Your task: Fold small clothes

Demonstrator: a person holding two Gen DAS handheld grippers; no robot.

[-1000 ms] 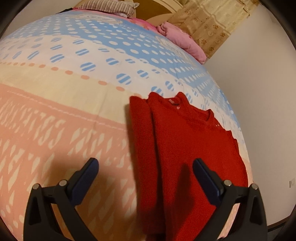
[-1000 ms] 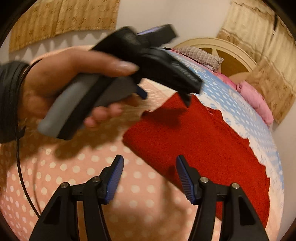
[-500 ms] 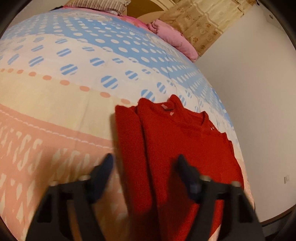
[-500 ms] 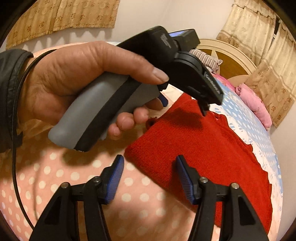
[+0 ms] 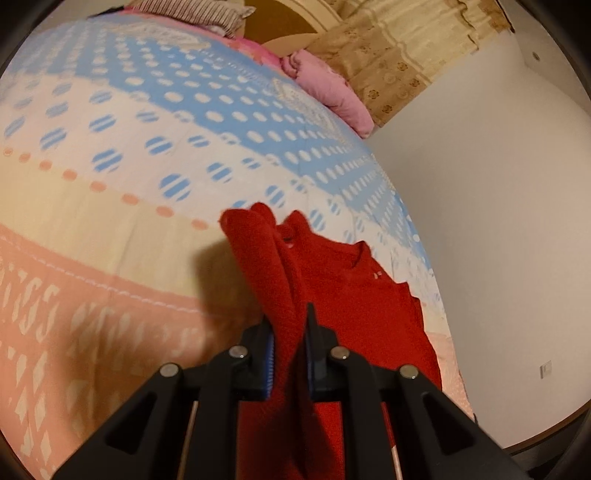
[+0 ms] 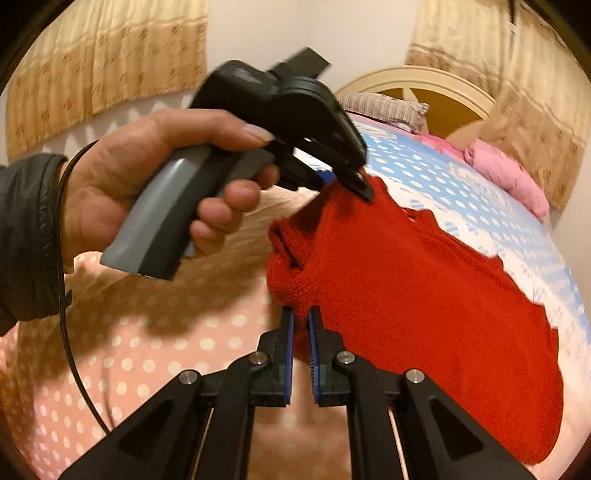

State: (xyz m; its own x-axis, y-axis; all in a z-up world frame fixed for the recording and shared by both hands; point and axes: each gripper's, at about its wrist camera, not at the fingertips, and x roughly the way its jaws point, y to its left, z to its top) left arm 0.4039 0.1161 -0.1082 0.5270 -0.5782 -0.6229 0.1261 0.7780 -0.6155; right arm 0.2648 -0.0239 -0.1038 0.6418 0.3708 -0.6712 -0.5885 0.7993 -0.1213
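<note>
Left wrist view, bed: a wide bedspread (image 5: pixel 110 229) fills most of the picture, banded from blue with white dots at the far end through cream to salmon with pale marks nearest the camera.
Wall: plain white wall (image 5: pixel 498 221) on the right side of the bed, with a small socket plate low down.
Curtain: tan patterned curtain (image 5: pixel 399 48) hanging at the far end, above the bed's right corner.
Red sweater: a small knitted red sweater (image 5: pixel 354 295) lies near the right edge of the bed, neckline toward the far end; its left side is folded over and lifted into a ridge.
Pink quilt: a bundled pink quilt (image 5: pixel 332 96) sits at the far right corner of the bed, near the curtain.
Pillow: a striped pillow (image 5: pixel 192 9) at the headboard end, partly cut off by the frame.
Left hand: seen from the right wrist view, the person's left hand (image 6: pixel 147 184), in a dark sleeve, wraps the grey handle.
Left gripper: the left gripper (image 5: pixel 288 332) is closing, its blue pads already pinching the raised fold of the sweater's left side.
Right gripper: the right gripper (image 6: pixel 300 332) has its fingers clamped together on the sweater's near corner, with red knit between the pads.
</note>
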